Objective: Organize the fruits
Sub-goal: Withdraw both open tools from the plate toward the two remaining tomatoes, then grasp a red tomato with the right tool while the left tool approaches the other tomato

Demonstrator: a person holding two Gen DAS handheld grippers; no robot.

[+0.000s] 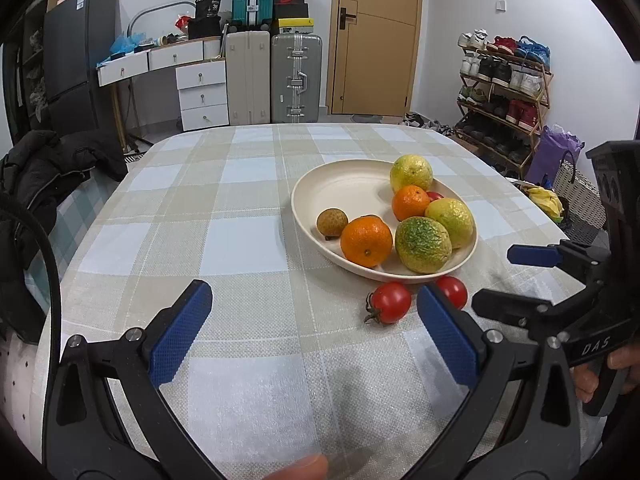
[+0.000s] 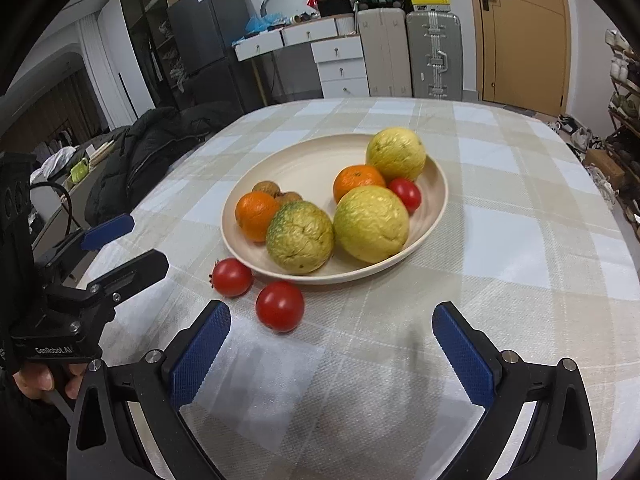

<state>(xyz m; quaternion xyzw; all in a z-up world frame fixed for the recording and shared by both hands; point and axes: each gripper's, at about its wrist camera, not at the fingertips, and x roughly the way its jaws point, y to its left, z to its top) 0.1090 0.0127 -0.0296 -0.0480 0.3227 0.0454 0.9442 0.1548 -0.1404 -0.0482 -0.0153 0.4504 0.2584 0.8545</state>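
The left claw (image 1: 314, 330) is spread wide and holds nothing, its blue pads (image 1: 182, 334) hovering low over the checked tabletop (image 1: 200, 208). The right claw (image 2: 331, 350) is likewise spread wide and empty, hanging above the cloth just short of the plate (image 2: 296, 168); in the left wrist view it shows at the right edge, gripped by a hand (image 1: 608, 372).

The cream plate is the landmark. Just outside its near rim two tomatoes lie on the tabletop: one tomato (image 2: 232, 277) close against the rim, a second tomato (image 2: 280, 306) just beside it, a little farther from the plate and nearest the right claw's left pad. Neither claw touches them.

On the plate, a green-speckled citrus (image 2: 300, 236) and a yellow citrus (image 2: 371, 224) sit side by side at the near rim. An orange (image 2: 256, 214) rests beside the speckled one, with two small brown fruits (image 2: 267, 189) behind it. Another orange (image 2: 358, 180) and a third tomato (image 2: 405, 194) lie behind the yellow citrus, and one more yellow citrus (image 2: 396, 154) sits at the far rim.

Beyond the plate's far side stand suitcases (image 1: 296, 76) and a door (image 1: 376, 36).
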